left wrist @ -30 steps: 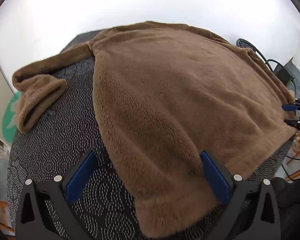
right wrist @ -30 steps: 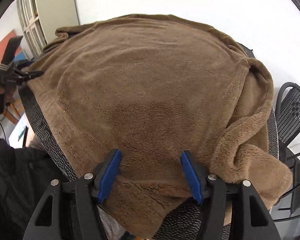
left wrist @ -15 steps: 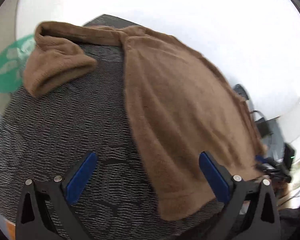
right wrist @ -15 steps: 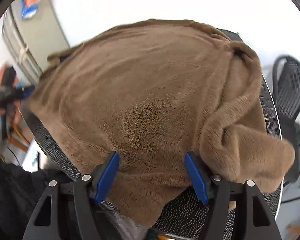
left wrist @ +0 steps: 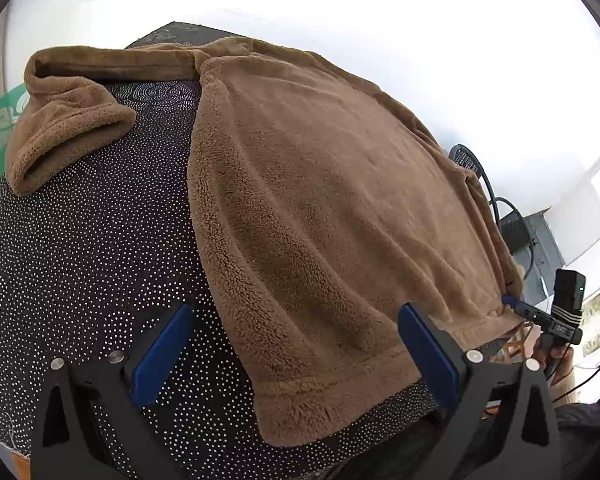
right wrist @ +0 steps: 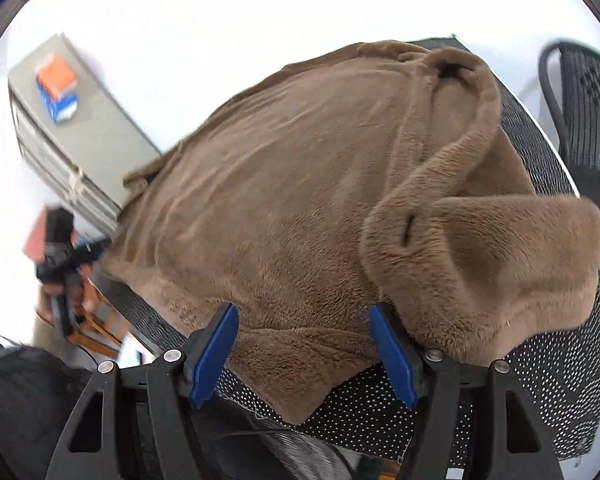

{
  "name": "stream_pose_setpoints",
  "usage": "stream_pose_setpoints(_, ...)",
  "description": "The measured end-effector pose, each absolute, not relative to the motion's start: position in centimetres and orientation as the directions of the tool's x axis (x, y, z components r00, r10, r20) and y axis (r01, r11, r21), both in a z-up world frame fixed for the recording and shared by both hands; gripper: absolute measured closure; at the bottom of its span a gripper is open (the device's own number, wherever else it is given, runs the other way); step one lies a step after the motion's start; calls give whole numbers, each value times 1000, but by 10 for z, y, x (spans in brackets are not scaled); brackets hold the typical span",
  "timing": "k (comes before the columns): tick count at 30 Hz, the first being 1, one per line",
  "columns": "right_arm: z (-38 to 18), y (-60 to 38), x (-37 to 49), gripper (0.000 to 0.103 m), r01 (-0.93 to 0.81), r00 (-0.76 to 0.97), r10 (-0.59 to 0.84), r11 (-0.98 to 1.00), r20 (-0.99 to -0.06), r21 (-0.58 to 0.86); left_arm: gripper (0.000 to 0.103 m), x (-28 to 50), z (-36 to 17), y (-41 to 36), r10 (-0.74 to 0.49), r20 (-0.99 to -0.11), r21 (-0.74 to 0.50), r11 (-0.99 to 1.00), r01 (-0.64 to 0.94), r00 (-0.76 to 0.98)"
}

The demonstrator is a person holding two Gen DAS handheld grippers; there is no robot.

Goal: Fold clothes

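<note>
Both grippers gape wide, gripping nothing: left gripper (left wrist: 290, 354) over the brown fleece top's (left wrist: 320, 208) hem corner, right gripper (right wrist: 304, 350) at the opposite corner, body stretching away.

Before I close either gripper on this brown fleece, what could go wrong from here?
1. The hem overhangs the table's near edge; a pull toward you may drag the fleece top off the dotted tablecloth.
2. The right sleeve lies bunched beside the right gripper; it may catch two layers.
3. The left gripper straddles only the hem corner.

right gripper (right wrist: 302, 344) swung rightward, toward bunched sleeve (right wrist: 484, 276) — sweater unmoved
</note>
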State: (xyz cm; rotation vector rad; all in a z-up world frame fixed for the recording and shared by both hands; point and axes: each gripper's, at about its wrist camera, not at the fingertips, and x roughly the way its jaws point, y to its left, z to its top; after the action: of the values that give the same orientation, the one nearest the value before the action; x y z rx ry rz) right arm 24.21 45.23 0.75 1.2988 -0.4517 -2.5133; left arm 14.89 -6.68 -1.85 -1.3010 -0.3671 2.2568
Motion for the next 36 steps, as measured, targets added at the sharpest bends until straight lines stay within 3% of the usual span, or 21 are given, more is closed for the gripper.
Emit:
stream_pose_setpoints(2,9,458,243,33,80,-569,-385,-906,-727,416,0,149,-18,-66,549,-727,-469,-836,-286,-412)
stream_pose_setpoints(7,16,472,245,33,-24,-585,-138,-982,-799,188,0,149,-16,-61,543,-731,-462,-840,-285,-414)
stream_pose_setpoints(11,17,481,247,33,-76,-586,-61,-989,-808,129,0,149,-16,-57,531,-737,-449,-847,-284,-418)
stream_pose_setpoints(22,12,433,255,33,-22,-569,-102,-990,-816,140,0,139,-14,-50,528,-740,-460,-849,-260,-418)
stream_pose_setpoints(26,13,435,252,33,-27,-577,-141,-981,-804,192,0,137,-14,-44,516,-749,-446,-856,-260,-416)
stream_pose_setpoints(33,8,450,259,33,-52,-584,-320,-902,-746,428,0,131,-14,-46,549,-728,-499,-835,-232,-411)
stream_pose_setpoints(36,7,439,259,33,-40,-579,-282,-927,-765,372,0,131,-14,-42,541,-734,-489,-841,-233,-410)
